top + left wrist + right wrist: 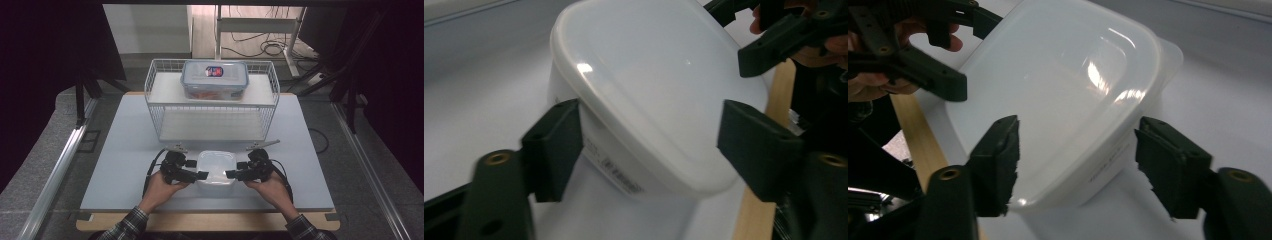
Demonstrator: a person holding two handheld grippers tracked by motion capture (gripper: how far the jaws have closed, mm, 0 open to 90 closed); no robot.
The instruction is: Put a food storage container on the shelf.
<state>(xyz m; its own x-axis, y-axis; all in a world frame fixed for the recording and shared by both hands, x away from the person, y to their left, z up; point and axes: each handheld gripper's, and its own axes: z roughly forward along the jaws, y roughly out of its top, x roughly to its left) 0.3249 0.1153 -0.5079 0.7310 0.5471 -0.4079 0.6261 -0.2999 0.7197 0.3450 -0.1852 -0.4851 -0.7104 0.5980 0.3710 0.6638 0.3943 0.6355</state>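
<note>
Both grippers sit at the near middle of the table [125, 150], one on each side of the white lidded container [216, 167]. Left gripper [202, 175] reaches in from the container's left; in the left gripper view its jaws straddle one end of the box, one pad against the side wall just under the lid's rim and the other apart from the lid's edge, so nothing is clamped. Right gripper [231, 174] comes in from the right; in its own view the jaws stand either side of the box's end, one near the lid's rim and one clear of the wall, so the box lies between them ungripped.

Farthest back, a white wire basket [212, 101] stands on the table, with a clear clip-lid box [214, 79] bearing a red and blue label resting on its upper shelf. The white container stands upright on the pale tabletop, just in front of the basket, its lid on.
</note>
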